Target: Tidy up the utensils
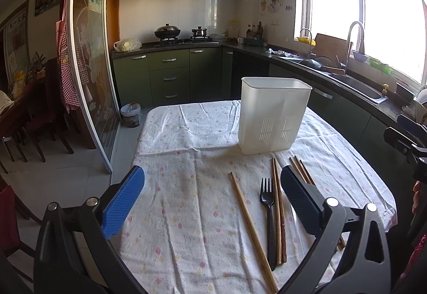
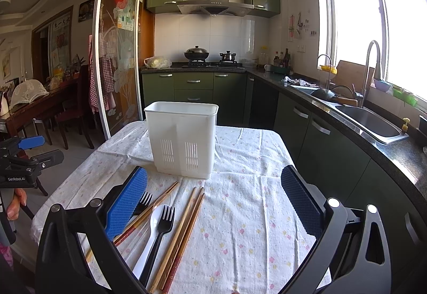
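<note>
Utensils loose on cloth, both grippers empty

Chopsticks point(image 2: 184, 232), black forks point(image 2: 160, 235) and a white spoon point(image 2: 149, 238) lie on the tablecloth point(image 2: 253, 214) before the upright white holder point(image 2: 182, 139). Left gripper point(image 1: 212, 200) and right gripper point(image 2: 213, 200) hover above, jaws wide apart, holding nothing.

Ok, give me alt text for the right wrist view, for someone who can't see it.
Open right gripper above a floral tablecloth, nothing between its fingers. Ahead stands a white utensil holder; nearer lie wooden chopsticks, a black fork and a white spoon. Green kitchen cabinets behind.
</note>
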{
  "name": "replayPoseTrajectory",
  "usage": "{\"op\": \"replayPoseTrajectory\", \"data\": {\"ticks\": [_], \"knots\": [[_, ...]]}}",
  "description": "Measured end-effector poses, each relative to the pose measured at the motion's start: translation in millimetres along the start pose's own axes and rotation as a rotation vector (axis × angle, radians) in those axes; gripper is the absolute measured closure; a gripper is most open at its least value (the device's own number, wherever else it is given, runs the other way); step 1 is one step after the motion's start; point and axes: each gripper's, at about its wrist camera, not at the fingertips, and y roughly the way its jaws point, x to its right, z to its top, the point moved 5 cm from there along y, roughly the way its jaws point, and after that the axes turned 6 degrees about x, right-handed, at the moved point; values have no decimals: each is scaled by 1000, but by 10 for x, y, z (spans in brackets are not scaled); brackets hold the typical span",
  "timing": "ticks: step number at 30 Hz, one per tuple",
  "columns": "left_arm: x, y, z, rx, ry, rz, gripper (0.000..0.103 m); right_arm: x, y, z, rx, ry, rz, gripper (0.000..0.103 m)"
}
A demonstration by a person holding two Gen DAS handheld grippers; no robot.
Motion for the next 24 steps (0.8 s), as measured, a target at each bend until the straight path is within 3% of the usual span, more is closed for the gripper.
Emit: {"op": "replayPoseTrajectory", "data": {"ticks": [24], "knots": [[7, 36, -25, -9, -5, -11, 6, 2, 6, -6, -1, 3, 0, 4]]}}
